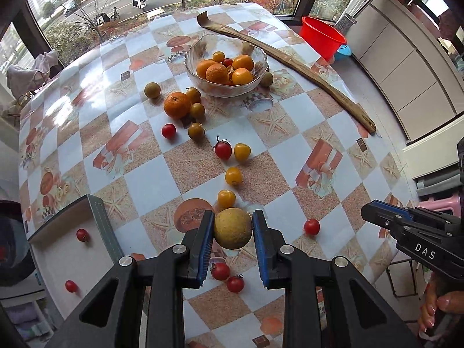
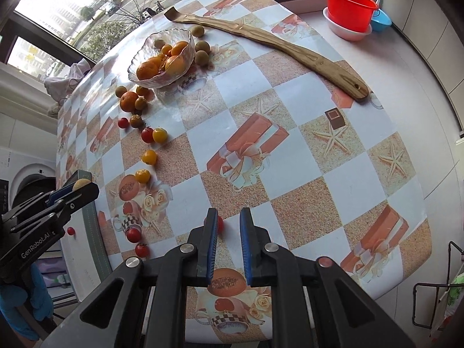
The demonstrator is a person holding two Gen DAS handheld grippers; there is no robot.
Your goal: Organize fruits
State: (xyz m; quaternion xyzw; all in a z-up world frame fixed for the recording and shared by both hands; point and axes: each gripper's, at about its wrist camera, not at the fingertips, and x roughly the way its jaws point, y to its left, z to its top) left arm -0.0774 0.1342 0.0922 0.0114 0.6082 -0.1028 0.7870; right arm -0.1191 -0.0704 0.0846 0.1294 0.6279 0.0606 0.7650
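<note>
A: What has the left gripper (image 1: 233, 229) got?

B: A round yellow-green fruit (image 1: 233, 228), pinched between the two blue pads and held clear above the table (image 1: 304, 121) — the checked cloth shows underneath it.

A: And the right gripper (image 2: 229, 226)?

B: Its jaws are drawn in as far as they go, with only a narrow gap between the pads and nothing in that gap. A red tomato (image 2: 220, 223) peeks out just behind its left pad, lying on the cloth.

A: Where is the rest of the fruit?

B: The glass bowl (image 1: 226, 66) at the far side holds oranges and a few small ones. Beside it sits a loose orange (image 1: 177, 105) with brownish-green fruits touching it. From there a line of small red and yellow tomatoes runs toward the grippers — the nearest yellow one (image 1: 226, 198) is just beyond the held fruit.

A: Anything else on the table?

B: A long wooden stick (image 1: 290, 66) behind the bowl.
</note>
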